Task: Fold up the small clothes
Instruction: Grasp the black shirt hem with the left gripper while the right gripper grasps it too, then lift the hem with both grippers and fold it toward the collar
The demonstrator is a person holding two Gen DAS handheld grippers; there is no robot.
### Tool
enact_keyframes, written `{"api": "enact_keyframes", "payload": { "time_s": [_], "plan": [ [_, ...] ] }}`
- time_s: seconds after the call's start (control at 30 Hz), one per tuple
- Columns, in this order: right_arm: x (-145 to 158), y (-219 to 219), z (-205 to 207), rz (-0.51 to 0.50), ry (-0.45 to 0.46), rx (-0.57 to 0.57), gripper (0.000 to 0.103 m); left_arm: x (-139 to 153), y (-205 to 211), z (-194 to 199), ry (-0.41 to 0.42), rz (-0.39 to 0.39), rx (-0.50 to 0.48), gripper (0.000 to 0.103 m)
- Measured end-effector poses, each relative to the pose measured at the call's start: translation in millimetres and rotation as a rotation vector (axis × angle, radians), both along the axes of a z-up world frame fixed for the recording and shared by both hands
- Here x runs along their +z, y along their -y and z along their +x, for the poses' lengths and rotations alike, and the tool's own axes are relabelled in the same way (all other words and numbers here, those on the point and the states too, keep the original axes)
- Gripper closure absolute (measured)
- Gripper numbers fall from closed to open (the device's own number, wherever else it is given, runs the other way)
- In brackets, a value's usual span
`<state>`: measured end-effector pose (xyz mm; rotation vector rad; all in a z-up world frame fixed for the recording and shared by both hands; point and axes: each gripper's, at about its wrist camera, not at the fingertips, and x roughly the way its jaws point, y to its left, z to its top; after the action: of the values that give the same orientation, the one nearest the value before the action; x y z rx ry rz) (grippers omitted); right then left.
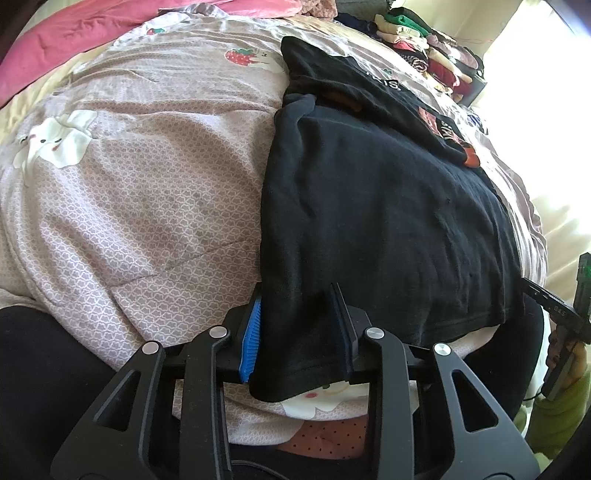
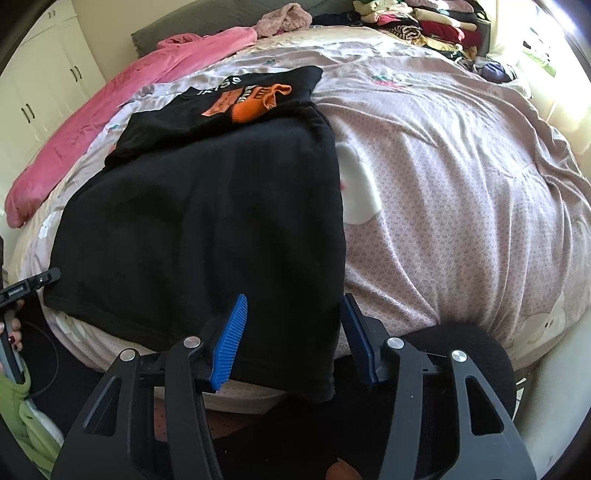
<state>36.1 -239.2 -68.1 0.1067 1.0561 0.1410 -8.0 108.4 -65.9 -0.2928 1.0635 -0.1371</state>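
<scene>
A black shirt [image 1: 388, 221] with an orange print lies spread on the bed, its top part folded over; it also shows in the right wrist view [image 2: 207, 221]. My left gripper [image 1: 299, 325] is open with its blue pads either side of the shirt's near left hem corner. My right gripper [image 2: 291, 332] is open with its pads either side of the near right hem corner. The orange print [image 2: 251, 99] shows at the far end. Neither gripper is closed on the cloth.
The bed has a mauve patterned duvet [image 1: 147, 184] with bunny and strawberry prints. A pink blanket [image 2: 110, 110] lies along the far side. Stacks of folded clothes [image 1: 424, 48] sit at the far corner, also in the right wrist view [image 2: 424, 22]. White cupboards [image 2: 40, 81] stand behind.
</scene>
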Motion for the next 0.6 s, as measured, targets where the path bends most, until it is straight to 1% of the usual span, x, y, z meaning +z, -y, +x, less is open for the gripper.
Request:
{"api": "enact_keyframes", "payload": {
  "time_s": [0.13, 0.17, 0.2, 0.23, 0.27, 0.3, 0.33, 0.4, 0.5, 0.6],
  "plan": [
    [-11.0, 3.6, 5.7, 0.02, -0.04, -0.008, 0.052, -2.0, -0.3, 0.4, -0.006, -0.002, 0.001, 0.077],
    [-13.8, 4.2, 6.5, 0.035, -0.049, -0.005, 0.054, -2.1, -0.2, 0.2, -0.006, 0.0, 0.0, 0.077],
    [-15.1, 3.6, 6.9, 0.044, -0.053, 0.0, 0.066, -2.1, -0.4, 0.0, -0.006, 0.0, 0.0, 0.077],
    [-16.0, 2.9, 6.4, 0.057, -0.056, 0.012, 0.072, -2.3, -0.4, 0.5, -0.006, -0.003, 0.001, 0.077],
    [-14.2, 2.0, 5.3, 0.056, -0.053, 0.017, 0.083, -2.4, -1.1, 0.1, -0.006, -0.006, 0.003, 0.077],
    [-10.5, 1.2, 3.9, 0.053, -0.042, 0.028, 0.095, -2.0, -1.0, 0.1, -0.005, -0.007, 0.005, 0.08],
    [-7.1, 1.1, 3.1, 0.058, -0.034, 0.032, 0.095, -2.5, -0.7, 1.3, -0.002, -0.014, 0.01, 0.083],
    [0.7, 2.2, 0.7, 0.077, -0.013, 0.041, 0.095, -1.0, -5.1, 0.3, 0.005, -0.041, 0.019, 0.099],
    [15.5, 4.3, -2.6, 0.094, 0.035, 0.049, 0.096, 3.8, -5.6, -1.2, 0.021, -0.044, 0.017, 0.1],
    [28.1, 8.7, -3.3, 0.118, 0.073, 0.044, 0.096, 16.3, -7.9, -3.2, 0.054, -0.051, 0.018, 0.1]
  ]
}}
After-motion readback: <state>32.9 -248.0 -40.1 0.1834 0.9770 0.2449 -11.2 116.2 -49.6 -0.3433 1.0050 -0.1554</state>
